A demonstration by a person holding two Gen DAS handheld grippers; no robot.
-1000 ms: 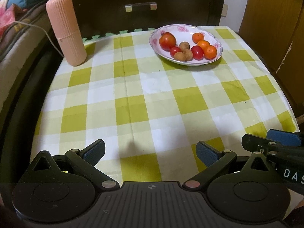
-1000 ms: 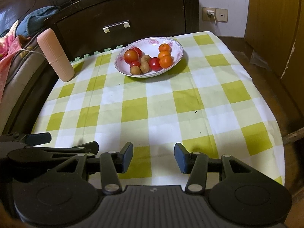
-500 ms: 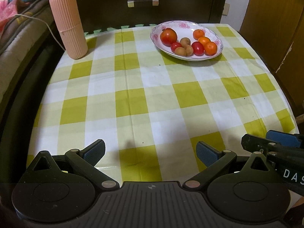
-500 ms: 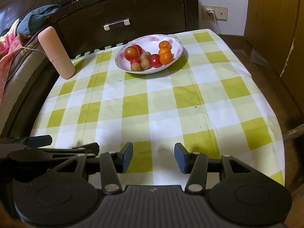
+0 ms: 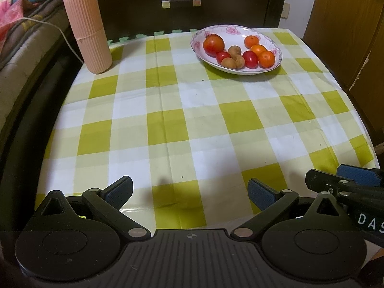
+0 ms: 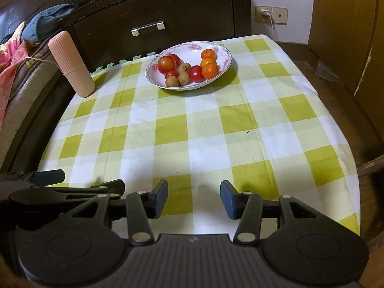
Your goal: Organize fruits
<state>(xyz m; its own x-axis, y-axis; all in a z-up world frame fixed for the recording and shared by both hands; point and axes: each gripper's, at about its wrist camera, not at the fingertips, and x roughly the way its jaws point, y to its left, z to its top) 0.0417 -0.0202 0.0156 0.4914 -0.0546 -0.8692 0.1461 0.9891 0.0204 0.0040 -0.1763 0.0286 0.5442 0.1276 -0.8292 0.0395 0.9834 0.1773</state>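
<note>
The fruits [image 6: 189, 68] sit heaped in a plate [image 6: 223, 48] at the far side of the table [image 6: 216, 129], well apart from both grippers, which hang at the near edge. In the plate the oranges [image 6: 209, 66] lie right, the tomatoes [image 6: 166, 63] left, the small brown fruits [image 6: 178, 75] between. From the right gripper [image 6: 194, 195] the plate lies straight ahead; from the left gripper [image 5: 189, 190] it lies ahead and to the right, so the right one looks better lined up. Both have their fingers spread apart and hold nothing. The cloth between is bare, giving free room to reach. A pink cylinder [image 5: 87, 27] stands at the far left corner, clear of the path, and the plate is near the back edge, by the dark drawer [image 6: 153, 27]
</note>
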